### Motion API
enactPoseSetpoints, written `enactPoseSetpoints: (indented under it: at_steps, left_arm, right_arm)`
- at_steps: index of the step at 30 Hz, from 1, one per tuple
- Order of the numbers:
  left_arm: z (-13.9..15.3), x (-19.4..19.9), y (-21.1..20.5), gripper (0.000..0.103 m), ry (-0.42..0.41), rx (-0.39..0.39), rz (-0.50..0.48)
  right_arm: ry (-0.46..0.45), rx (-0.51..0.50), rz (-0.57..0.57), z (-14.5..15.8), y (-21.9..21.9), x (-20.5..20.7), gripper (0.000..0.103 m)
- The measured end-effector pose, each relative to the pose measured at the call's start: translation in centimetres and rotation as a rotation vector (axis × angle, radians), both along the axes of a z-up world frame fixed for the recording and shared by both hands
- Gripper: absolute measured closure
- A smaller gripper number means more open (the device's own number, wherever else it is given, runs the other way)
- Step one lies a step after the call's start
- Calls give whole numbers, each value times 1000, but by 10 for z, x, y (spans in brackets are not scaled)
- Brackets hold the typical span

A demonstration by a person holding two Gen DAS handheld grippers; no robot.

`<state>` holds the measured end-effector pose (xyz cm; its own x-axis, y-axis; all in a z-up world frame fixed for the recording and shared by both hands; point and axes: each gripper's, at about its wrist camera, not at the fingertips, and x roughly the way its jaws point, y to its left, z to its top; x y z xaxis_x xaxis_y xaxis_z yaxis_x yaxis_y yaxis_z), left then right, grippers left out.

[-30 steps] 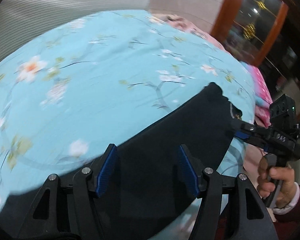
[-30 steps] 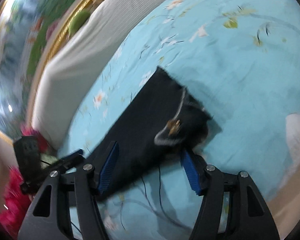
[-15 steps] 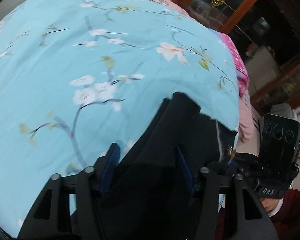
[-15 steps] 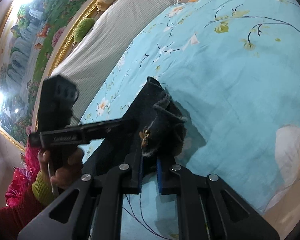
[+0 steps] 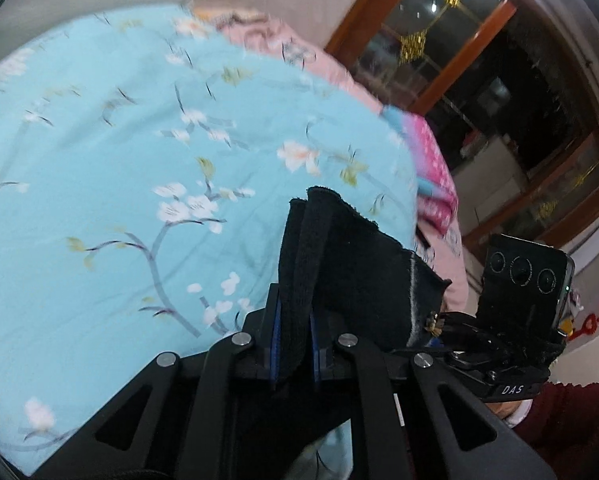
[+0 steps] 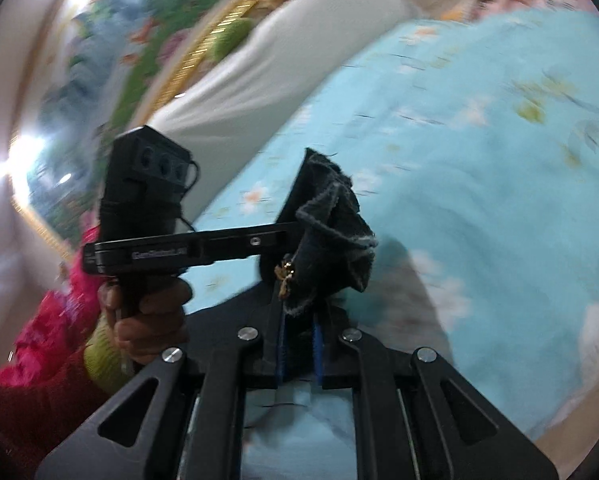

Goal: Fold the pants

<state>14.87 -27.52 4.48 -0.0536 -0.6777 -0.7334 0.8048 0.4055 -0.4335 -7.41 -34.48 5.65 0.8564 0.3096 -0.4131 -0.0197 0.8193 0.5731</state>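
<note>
The black pants (image 5: pixel 351 264) hang lifted above the light-blue floral bedspread (image 5: pixel 139 168). My left gripper (image 5: pixel 293 344) is shut on a bunched edge of the pants, which stands up between its blue pads. My right gripper (image 6: pixel 299 348) is shut on the other corner of the same end of the pants (image 6: pixel 331 232), near a small gold zipper pull (image 6: pixel 285 276). Each gripper shows in the other's view: the right one (image 5: pixel 451 332) close beside the left, the left one (image 6: pixel 275 236) to the left of the cloth. The rest of the pants is hidden below the grippers.
The bedspread (image 6: pixel 479 160) fills the space ahead. A white ribbed pillow (image 6: pixel 283 52) and a gold-framed painting (image 6: pixel 111 64) lie beyond it. Pink bedding (image 5: pixel 435 184) and a wooden cabinet with glass doors (image 5: pixel 479 80) are on the right side.
A second ago both grippers were open over the flat pants. The right shut on its corner first, then the left shut. Both have since lifted the cloth off the bed, close together.
</note>
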Motion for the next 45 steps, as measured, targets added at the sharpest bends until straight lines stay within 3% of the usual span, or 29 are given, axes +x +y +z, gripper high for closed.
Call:
enactPoseSetpoints:
  at_steps: [5, 10, 16, 24, 26, 31, 33, 39, 45]
  left_arm:
    - [34, -10, 65, 93, -56, -62, 95]
    - [40, -12, 120, 93, -85, -79, 187]
    - [1, -12, 169, 93, -39, -62, 308]
    - [-44, -13, 202, 92, 10, -36, 424]
    - [-50, -14, 212, 91, 19, -31, 458]
    - [-57, -19, 230, 92, 14, -3, 535]
    - [-56, -23, 239, 92, 9, 3, 570]
    - [-48, -38, 269, 92, -2, -14, 659]
    - [-41, -55, 302, 83, -11, -33, 760]
  right_arm:
    - [-65, -40, 189, 27, 40, 16, 91]
    - [-69, -60, 343, 29, 82, 44, 91]
    - [13, -90, 451, 2, 116, 71, 91]
    - [136, -177, 504, -34, 141, 92, 88]
    - [149, -192, 513, -38, 146, 94, 82]
    - [157, -257, 572, -36, 169, 93, 49]
    - [161, -286, 587, -36, 178, 92, 42]
    - [167, -264, 621, -30, 187, 90, 40]
    - [103, -246, 612, -5, 180, 81, 40]
